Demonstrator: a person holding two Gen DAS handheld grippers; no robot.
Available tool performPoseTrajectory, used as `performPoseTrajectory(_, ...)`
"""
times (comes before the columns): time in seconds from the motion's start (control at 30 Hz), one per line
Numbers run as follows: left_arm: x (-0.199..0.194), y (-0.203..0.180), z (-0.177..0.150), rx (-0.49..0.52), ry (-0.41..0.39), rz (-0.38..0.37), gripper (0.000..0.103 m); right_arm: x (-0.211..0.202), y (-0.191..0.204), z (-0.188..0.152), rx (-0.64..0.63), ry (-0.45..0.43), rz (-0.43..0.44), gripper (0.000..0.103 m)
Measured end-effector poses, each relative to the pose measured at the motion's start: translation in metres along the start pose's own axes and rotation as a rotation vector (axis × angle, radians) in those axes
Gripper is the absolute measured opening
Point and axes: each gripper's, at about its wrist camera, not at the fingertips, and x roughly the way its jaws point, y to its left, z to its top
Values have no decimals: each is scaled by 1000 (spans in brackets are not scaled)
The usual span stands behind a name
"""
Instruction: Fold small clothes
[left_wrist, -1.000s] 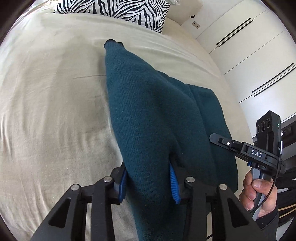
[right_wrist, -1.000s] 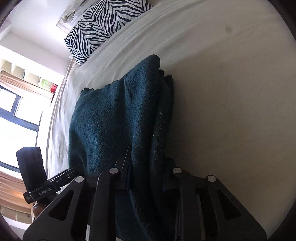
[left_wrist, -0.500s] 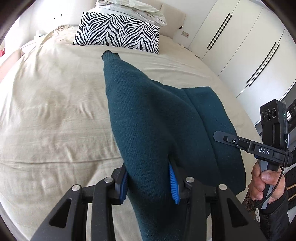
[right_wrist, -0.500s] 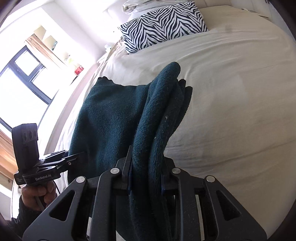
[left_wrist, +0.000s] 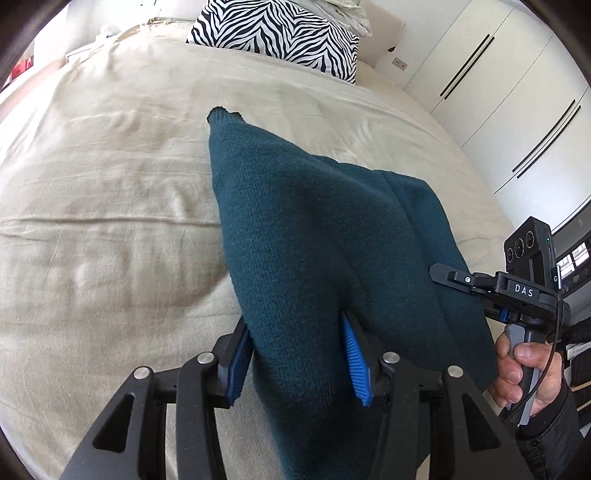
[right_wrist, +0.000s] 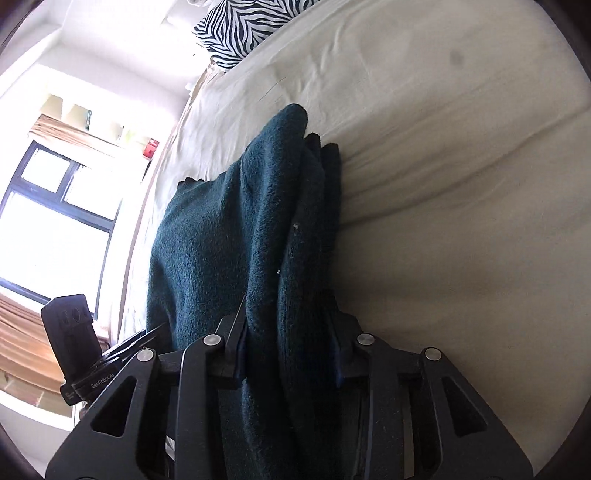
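Teal sweater (left_wrist: 314, 251) over bed (left_wrist: 110, 221), pinched in left gripper (left_wrist: 299, 354) fingers, right gripper (right_wrist: 290, 350) fingers clamping bunched edge, both level

A wide bed (left_wrist: 110, 206) under a creased beige sheet fills the room, with a zebra-striped pillow (left_wrist: 280, 33) at its head and pale crumpled bedding (left_wrist: 347, 14) piled behind that. White wardrobe doors (left_wrist: 517, 110) with long dark handles line one wall beside a small wall socket (left_wrist: 398, 64). On the opposite side, strong daylight pours through a dark-framed window (right_wrist: 55, 206) below a shelf holding a small red object (right_wrist: 150, 147).
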Motion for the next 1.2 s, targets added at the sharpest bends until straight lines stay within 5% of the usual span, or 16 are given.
performPoseTrajectory(0.23,-27,-5,-10,-2,-96,39,59,-16,-5,4,-14,-66,-52,46)
performPoseTrajectory(0.33,-61,-20,-21,46,-216,116,81,-40,-6,-5,-9,-140,-106,48)
performPoseTrajectory(0.43,-102,-39,-35,101,-372,189,101,-76,1,-21,-57,-246,-256,48)
performPoseTrajectory(0.57,-145,-73,-54,210,-532,315,103,-122,38,-46,-185,-414,-420,52)
performPoseTrajectory(0.77,-203,-109,-70,255,-704,469,103,-201,109,-90,-413,-796,-458,100)
performPoseTrajectory(0.87,-224,-118,-70,224,-709,496,103,-228,146,-99,-478,-902,-490,103)
performPoseTrajectory(1.03,-240,-121,-69,160,-688,475,103,-261,184,-111,-470,-920,-415,103)
performPoseTrajectory(1.2,-229,-122,-71,141,-591,481,103,-245,206,-122,-488,-768,-467,103)
